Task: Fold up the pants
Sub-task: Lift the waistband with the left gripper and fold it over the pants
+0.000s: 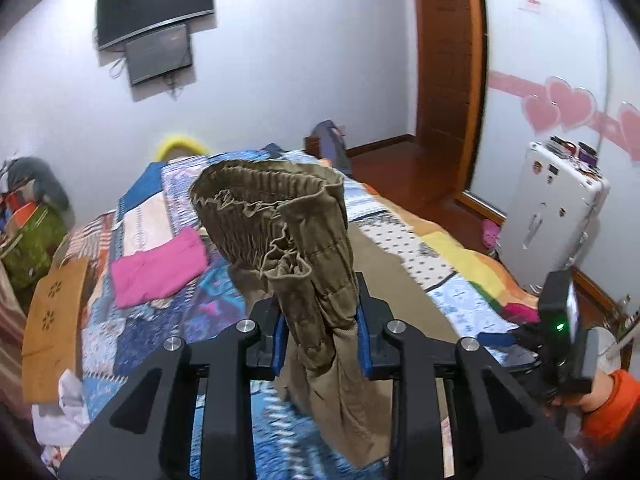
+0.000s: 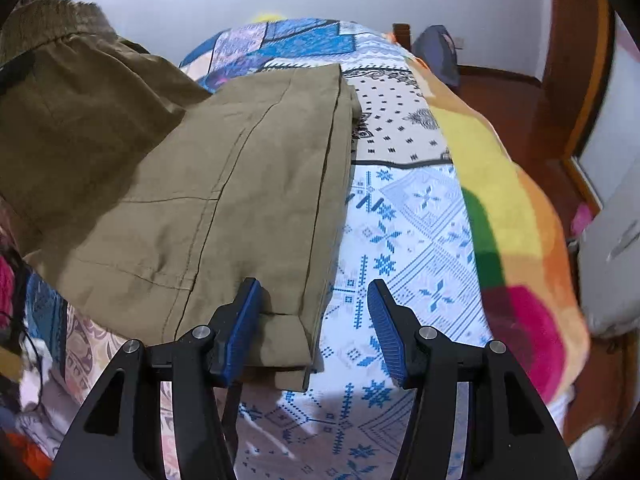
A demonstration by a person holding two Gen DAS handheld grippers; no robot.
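No brand or label can be read anywhere; a small notice high on the wall by the wooden door (image 1: 444,52) is too blurred to make out.

The left gripper (image 1: 320,320) has its blue-padded jaws clamped on a bunched fold of the olive-brown cotton pants with a gathered elastic waistband (image 1: 276,216). The waistband stands up as an open ring just beyond the jaws, and the rest of the cloth hangs down between and below them.

The right gripper (image 2: 314,304) stands with its jaws fairly wide and nothing pressed between them. One pad rests just beside the hem end of the pants (image 2: 224,184), whose legs lie flat on the patchwork quilt covering the bed (image 2: 404,224), ahead and to the left of the jaws.

Only the left wrist view shows two dark wall-mounted screens (image 1: 156,0), one folded bright pink garment (image 1: 160,268) lying on the quilt left of the jaws, one white hard suitcase (image 1: 552,216) far right, and an orange sleeve (image 1: 612,404) behind the other gripper's body. The right wrist view alone shows the flat pant legs and their seams.
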